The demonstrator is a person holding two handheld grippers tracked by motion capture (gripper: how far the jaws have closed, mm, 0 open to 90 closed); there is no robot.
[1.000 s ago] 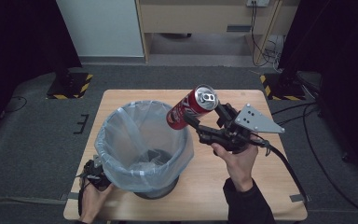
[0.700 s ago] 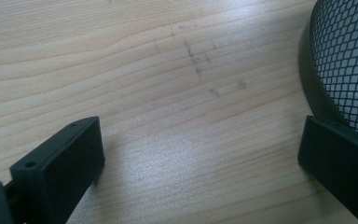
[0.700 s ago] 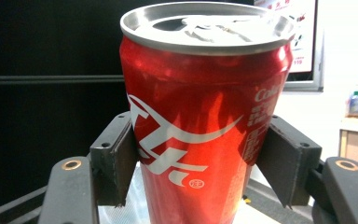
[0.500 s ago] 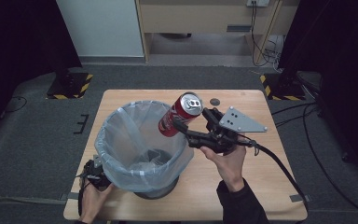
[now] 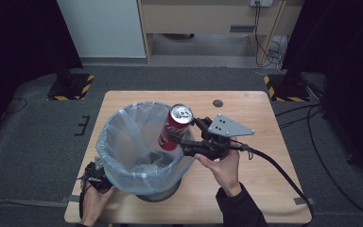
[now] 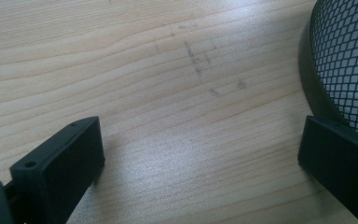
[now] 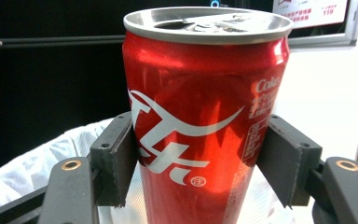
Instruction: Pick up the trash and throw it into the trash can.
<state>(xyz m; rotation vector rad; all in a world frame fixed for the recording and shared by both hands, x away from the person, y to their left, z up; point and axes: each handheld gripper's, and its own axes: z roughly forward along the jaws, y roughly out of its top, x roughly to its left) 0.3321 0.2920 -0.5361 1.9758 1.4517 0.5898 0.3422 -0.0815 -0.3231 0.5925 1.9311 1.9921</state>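
High view: at the near edge of the wooden table (image 5: pixel 264 189), a hand rests the left gripper (image 5: pixel 94 176) on the tabletop, touching the near-left side of the wire-mesh bin (image 5: pixel 158 191). The left gripper view shows its two black jaws spread wide apart with bare wood between them, one jaw against the bin's dark base ring (image 6: pixel 314 95). To the right of the bin, a hand holds the right gripper (image 5: pixel 182 142) raised, its jaws clamped on either side of a red drink can (image 5: pixel 175 127). The can hangs tilted over the bin's right rim, above the clear plastic liner (image 5: pixel 123 137), its opened silver top facing up. Beyond the bin, a small dark disc (image 5: pixel 218 103) lies near the table's far edge.
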